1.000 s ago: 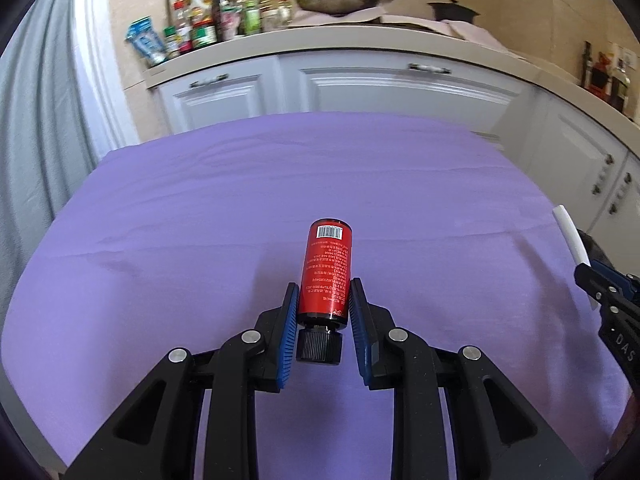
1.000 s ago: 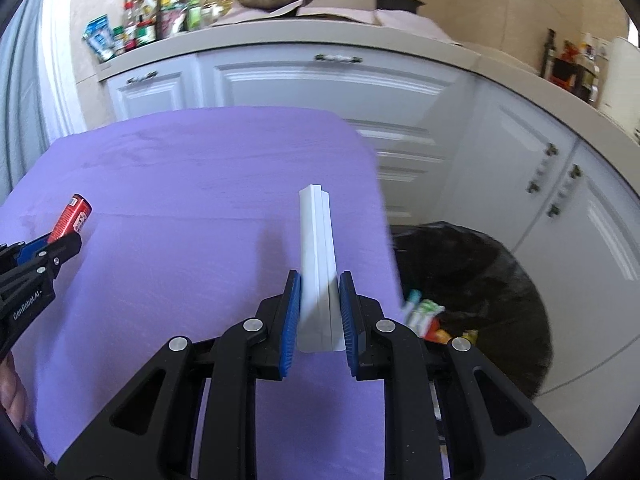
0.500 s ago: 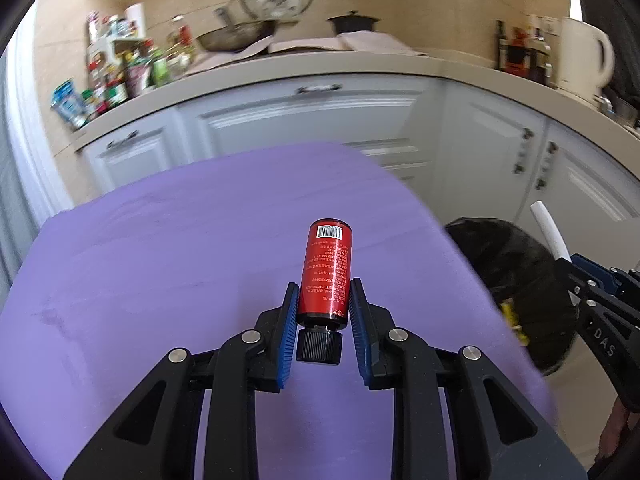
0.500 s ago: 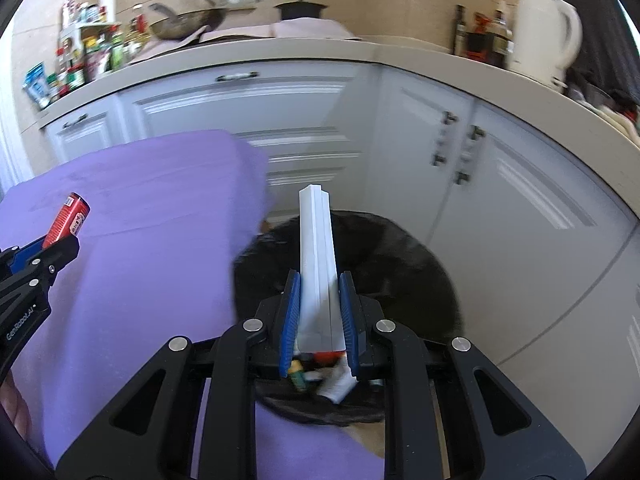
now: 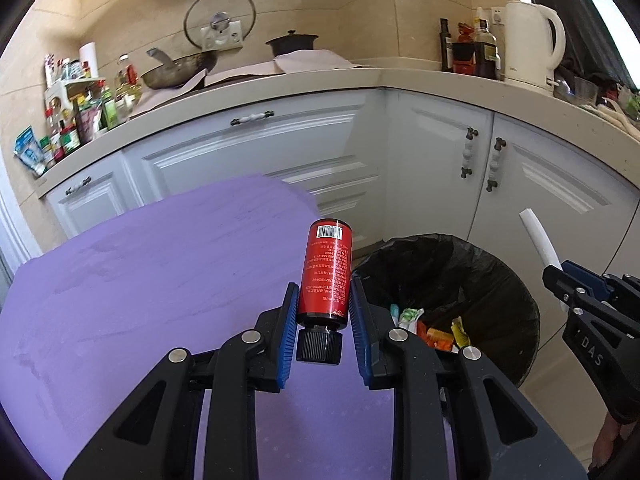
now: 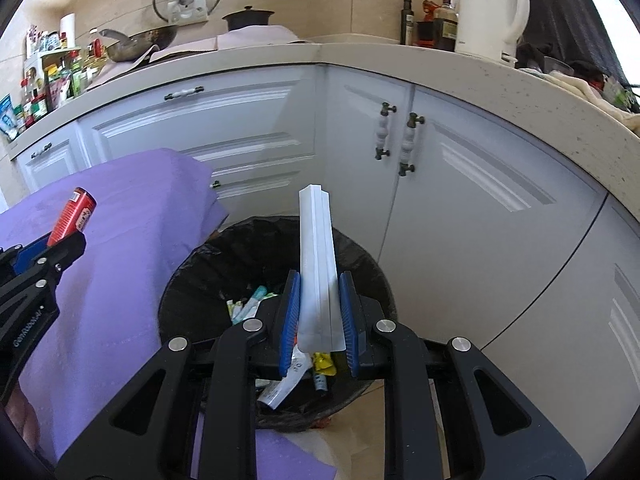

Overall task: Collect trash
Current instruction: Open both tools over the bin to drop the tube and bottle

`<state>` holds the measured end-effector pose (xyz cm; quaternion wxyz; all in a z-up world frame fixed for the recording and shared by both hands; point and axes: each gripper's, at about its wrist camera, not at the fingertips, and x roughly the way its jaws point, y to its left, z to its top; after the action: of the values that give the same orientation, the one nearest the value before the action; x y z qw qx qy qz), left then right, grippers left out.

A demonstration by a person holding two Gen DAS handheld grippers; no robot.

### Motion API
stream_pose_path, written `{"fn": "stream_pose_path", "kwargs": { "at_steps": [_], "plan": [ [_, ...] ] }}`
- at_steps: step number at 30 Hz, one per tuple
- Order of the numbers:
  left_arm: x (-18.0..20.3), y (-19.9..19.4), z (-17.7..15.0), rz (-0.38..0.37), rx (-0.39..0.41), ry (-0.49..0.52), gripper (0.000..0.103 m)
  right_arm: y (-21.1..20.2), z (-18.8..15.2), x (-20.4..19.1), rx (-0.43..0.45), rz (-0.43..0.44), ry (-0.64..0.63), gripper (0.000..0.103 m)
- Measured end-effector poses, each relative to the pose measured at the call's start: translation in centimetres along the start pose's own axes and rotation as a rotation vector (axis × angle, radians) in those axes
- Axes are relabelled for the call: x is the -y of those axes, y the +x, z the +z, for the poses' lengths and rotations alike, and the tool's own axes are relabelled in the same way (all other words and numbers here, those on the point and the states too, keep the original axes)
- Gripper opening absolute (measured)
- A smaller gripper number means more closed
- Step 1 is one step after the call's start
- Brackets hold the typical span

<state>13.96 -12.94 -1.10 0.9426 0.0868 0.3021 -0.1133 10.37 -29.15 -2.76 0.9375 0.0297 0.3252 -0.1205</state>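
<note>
My left gripper (image 5: 323, 307) is shut on a red bottle (image 5: 328, 272) with a black cap, held above the right edge of the purple tablecloth (image 5: 152, 288). The right gripper (image 6: 319, 307) is shut on a long white carton (image 6: 318, 272), directly above the black-lined trash bin (image 6: 208, 264), which holds several wrappers. In the left wrist view the bin (image 5: 480, 272) stands to the right of the bottle, and the right gripper (image 5: 560, 276) with the white carton (image 5: 538, 236) shows at the right edge. In the right wrist view the left gripper (image 6: 60, 246) and red bottle (image 6: 74, 216) are at the left.
White kitchen cabinets (image 6: 460, 184) curve close behind the bin. The counter above carries a white kettle (image 6: 490, 12), bottles, a pan (image 5: 180, 70) and a rack of jars. A tan floor (image 5: 560, 380) shows beside the bin.
Both grippers swung to the right with their loads. The bin has come into the left wrist view, and the white carton now hangs over the bin instead of over the tablecloth.
</note>
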Motion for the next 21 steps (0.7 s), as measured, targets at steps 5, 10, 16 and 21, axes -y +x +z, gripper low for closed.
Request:
{"fn": "stream_pose_path", "kwargs": {
  "at_steps": [5, 10, 16, 21],
  "plan": [
    [1.2, 1.1, 0.5, -0.012, -0.003, 0.012, 0.026, 0.5, 0.3, 0.7, 0.004, -0.015, 0.009, 0.02],
    [2.3, 2.2, 0.8, -0.015, -0.019, 0.021, 0.026, 1.3, 0.5, 1.4, -0.002, -0.022, 0.017, 0.02],
    [3.3, 3.5, 1.2, -0.026, -0.031, 0.03, 0.026, 2.6, 0.9, 1.4, -0.003, -0.029, 0.02, 0.02],
    [3.7, 4.8, 1.6, -0.021, -0.048, 0.029, 0.03, 3.7, 1.2, 1.7, 0.003, -0.045, 0.045, 0.038]
  ]
}}
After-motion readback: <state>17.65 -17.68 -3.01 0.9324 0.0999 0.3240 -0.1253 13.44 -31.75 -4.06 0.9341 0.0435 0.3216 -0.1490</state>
